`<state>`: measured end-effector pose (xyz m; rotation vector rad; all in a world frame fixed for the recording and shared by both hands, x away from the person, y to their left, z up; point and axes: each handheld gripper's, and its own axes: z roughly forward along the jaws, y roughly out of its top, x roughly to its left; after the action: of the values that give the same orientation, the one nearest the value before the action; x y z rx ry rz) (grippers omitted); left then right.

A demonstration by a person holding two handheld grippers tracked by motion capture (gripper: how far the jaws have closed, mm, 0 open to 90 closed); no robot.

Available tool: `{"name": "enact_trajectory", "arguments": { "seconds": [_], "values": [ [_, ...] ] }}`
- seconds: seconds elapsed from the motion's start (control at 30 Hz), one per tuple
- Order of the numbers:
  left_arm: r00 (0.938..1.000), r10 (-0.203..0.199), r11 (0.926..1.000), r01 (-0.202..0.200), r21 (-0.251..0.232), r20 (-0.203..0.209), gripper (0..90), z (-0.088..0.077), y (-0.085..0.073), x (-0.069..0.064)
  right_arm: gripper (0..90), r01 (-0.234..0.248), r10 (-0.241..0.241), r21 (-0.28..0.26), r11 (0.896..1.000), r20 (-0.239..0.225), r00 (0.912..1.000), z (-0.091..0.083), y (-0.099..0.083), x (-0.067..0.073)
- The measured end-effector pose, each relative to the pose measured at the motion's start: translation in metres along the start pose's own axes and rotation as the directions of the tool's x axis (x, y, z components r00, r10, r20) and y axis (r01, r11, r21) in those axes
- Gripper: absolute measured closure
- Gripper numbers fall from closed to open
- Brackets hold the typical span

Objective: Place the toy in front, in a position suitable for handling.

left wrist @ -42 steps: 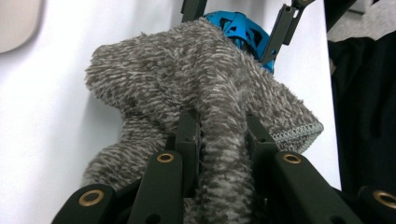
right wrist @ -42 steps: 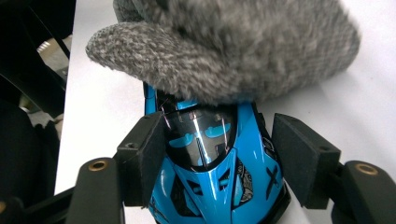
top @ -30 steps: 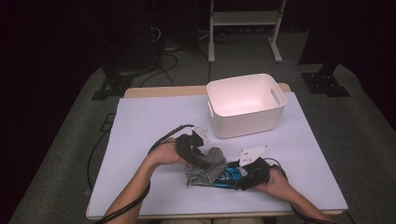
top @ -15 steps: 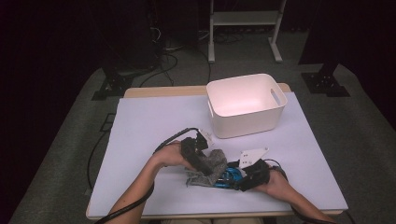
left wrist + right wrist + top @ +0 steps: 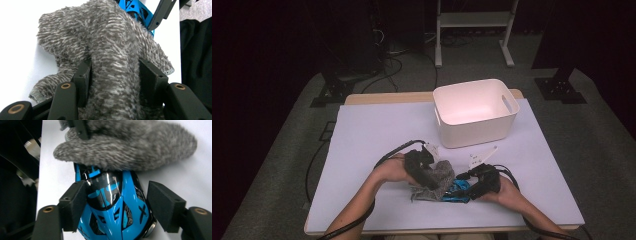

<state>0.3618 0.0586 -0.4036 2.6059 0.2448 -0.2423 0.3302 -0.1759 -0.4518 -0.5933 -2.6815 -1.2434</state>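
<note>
The grey cloth [image 5: 436, 180] lay bunched at the table's [image 5: 362, 150] six o'clock edge, draped over the nose of a blue toy car [image 5: 458, 192], seemingly for wiping or wrapping it. The left gripper [image 5: 428, 175], at the cloth's nine o'clock, pinched a thick fold between its pads, having just eased slightly. The right gripper [image 5: 472, 189], at three o'clock, straddled the car; its jaws had just widened, one pad apparently touching, the other clear. A white bin [image 5: 475, 117] waited toward one o'clock.
</note>
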Motion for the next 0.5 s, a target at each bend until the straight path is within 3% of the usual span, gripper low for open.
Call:
{"name": "enact_trajectory", "arguments": {
  "seconds": [0.07,0.17,0.3,0.5],
  "values": [
    [1.0,-0.003,1.0,0.003,0.003,-0.001,48.3,-0.001,0.0,-0.001,30.3,0.004,-0.004,-0.006,1.0,0.0,1.0,0.001,0.0,0.001],
    [0.9999,-0.012,0.9999,0.012,0.003,0.009,46.8,-0.004,0.002,0.0,31.1,0.056,-0.056,-0.017,0.998,0.036,0.9978,0.0,-0.001,0.008],
    [0.9977,-0.057,0.9984,0.057,-0.004,0.037,39.4,-0.009,0.005,0.003,31.9,0.154,-0.151,-0.024,0.988,0.1,0.9836,-0.002,-0.002,0.021],
    [0.9918,-0.087,0.9956,0.083,0.044,0.094,29.6,0.001,0.007,0.007,32.5,0.302,-0.295,-0.009,0.953,0.188,0.9366,-0.005,-0.005,0.039]
  ]
}}
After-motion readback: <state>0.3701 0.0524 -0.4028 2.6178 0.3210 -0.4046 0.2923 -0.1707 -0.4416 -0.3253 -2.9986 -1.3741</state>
